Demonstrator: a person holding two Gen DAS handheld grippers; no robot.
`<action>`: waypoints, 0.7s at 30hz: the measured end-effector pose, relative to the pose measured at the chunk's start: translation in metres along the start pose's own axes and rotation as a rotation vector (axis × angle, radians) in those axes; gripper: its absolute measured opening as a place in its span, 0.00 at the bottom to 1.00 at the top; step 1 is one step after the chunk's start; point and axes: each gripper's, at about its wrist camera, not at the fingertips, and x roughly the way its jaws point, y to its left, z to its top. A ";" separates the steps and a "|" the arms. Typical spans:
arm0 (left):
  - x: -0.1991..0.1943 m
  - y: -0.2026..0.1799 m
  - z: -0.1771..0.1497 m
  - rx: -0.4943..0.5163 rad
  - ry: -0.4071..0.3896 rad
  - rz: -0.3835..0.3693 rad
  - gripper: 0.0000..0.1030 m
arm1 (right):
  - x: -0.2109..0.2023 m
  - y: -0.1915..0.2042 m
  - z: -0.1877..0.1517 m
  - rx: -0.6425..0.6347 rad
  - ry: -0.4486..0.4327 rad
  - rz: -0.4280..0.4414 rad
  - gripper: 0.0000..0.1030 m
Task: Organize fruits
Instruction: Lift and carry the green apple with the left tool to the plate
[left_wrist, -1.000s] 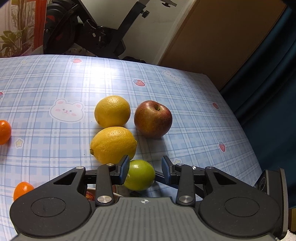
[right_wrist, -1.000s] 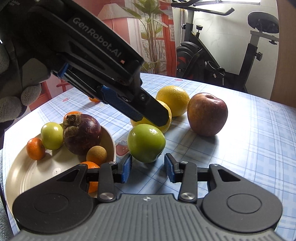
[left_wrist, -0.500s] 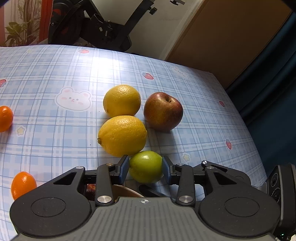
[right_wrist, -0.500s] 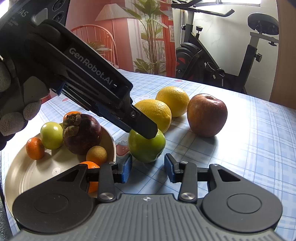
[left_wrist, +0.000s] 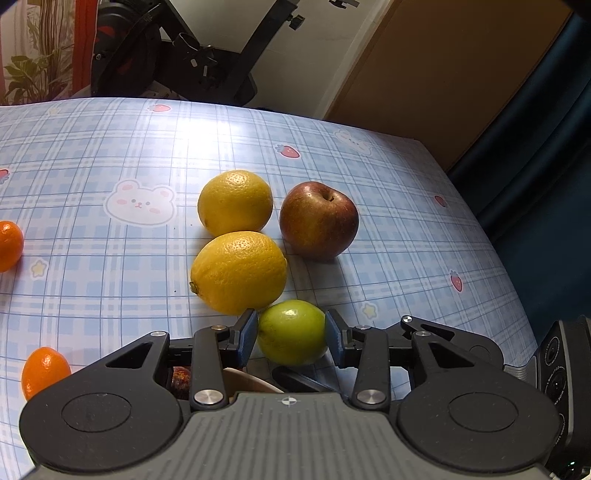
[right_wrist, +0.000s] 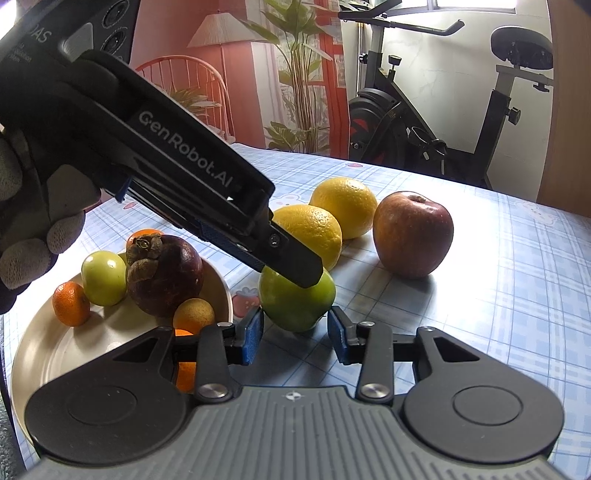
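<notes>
A black exercise bike with a padded saddle (right_wrist: 522, 44) stands behind the bench (left_wrist: 110, 155), which wears a glossy blue plaid cloth printed with white bears and red strawberries. Left of the bike, a tall green leafy plant (right_wrist: 295, 66) rises before a red-orange wall. A red wire-backed chair (right_wrist: 192, 85) sits nearby. A brown wooden panel (left_wrist: 443, 66) and a dark blue curtain (left_wrist: 546, 147) border the far side.

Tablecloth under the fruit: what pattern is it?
The tablecloth is a light blue plaid with bear faces, strawberries and stars; the left wrist view shows it best.
</notes>
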 end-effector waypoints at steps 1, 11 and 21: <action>-0.002 -0.002 0.000 0.002 -0.003 -0.003 0.41 | -0.003 0.000 0.000 0.006 -0.007 -0.001 0.40; -0.045 -0.017 -0.012 0.040 -0.038 -0.045 0.41 | -0.043 0.024 0.010 -0.026 -0.038 -0.015 0.40; -0.091 -0.006 -0.048 0.033 -0.053 -0.025 0.39 | -0.053 0.077 0.014 -0.085 -0.016 0.037 0.40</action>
